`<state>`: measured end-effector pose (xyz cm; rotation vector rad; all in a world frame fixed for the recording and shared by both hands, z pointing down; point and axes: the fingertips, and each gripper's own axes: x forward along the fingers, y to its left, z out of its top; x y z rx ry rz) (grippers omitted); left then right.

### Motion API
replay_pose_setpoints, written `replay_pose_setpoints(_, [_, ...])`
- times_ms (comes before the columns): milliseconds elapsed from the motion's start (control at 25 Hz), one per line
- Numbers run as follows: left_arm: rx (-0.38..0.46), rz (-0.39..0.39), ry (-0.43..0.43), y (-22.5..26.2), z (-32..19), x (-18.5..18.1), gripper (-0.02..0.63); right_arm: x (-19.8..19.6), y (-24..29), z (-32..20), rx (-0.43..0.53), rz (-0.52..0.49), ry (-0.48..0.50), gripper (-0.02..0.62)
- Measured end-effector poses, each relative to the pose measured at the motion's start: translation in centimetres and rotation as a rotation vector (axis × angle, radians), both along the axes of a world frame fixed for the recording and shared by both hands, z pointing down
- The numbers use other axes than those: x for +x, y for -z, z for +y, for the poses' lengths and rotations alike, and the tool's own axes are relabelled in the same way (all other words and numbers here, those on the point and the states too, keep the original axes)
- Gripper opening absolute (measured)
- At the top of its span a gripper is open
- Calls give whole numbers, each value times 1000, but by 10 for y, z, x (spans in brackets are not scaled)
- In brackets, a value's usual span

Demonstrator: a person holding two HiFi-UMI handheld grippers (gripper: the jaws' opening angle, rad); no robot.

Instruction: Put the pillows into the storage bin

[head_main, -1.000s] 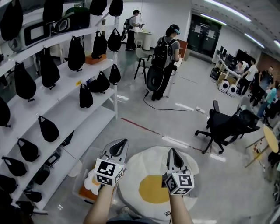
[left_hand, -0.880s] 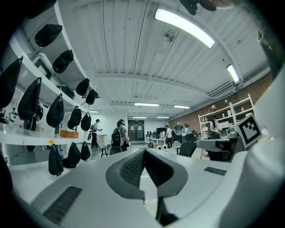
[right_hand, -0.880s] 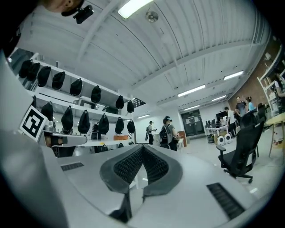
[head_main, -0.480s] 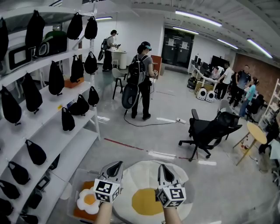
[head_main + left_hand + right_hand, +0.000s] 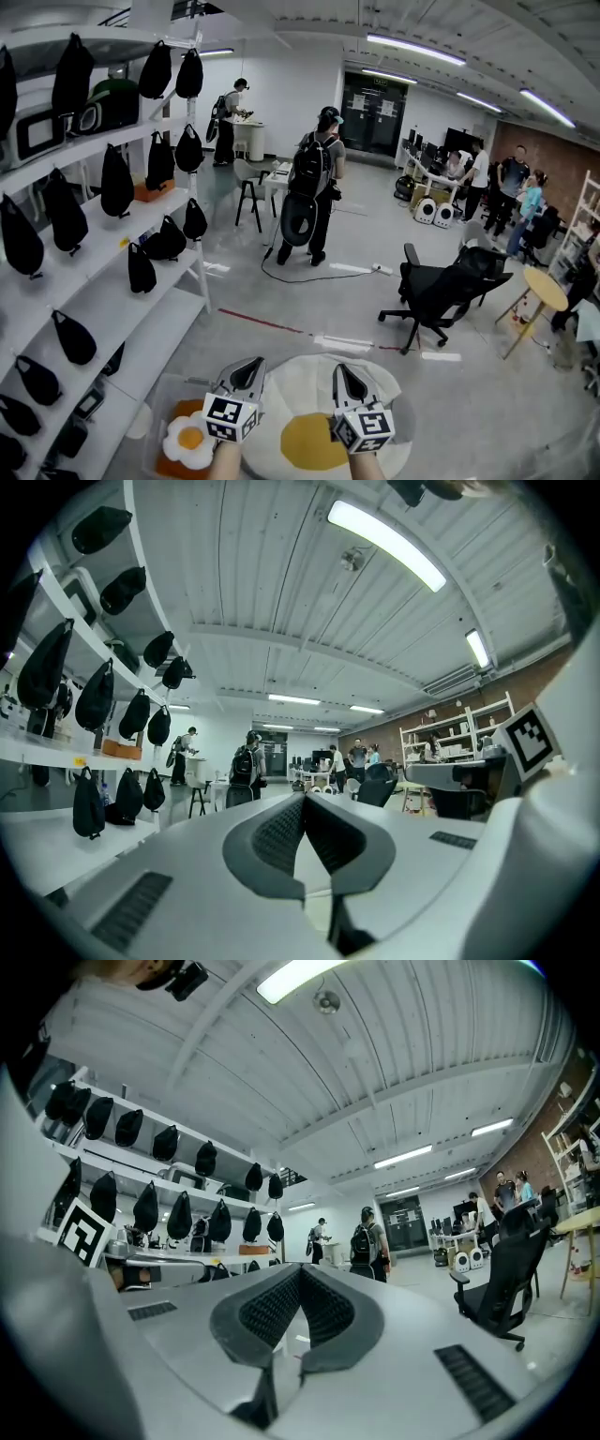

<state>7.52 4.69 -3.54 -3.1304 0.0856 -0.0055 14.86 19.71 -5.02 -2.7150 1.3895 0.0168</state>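
Head view is showing me holding both tools out over the floor. My left gripper and my right gripper are sitting side by side, each fully closed and gripping nothing. Beneath them the big fried-egg pillow is lying on the floor. A small egg pillow is resting inside the clear storage bin, just beside the white shelf.

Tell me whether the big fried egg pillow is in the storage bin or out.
Out. The big fried egg pillow lies spread flat on the floor, beside the storage bin, not inside it.
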Motion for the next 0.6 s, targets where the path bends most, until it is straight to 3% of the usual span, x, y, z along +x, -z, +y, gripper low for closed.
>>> replay_pose_setpoints(600, [7, -13, -55, -3, 21, 22, 21, 10, -3, 14, 1, -19, -19, 2])
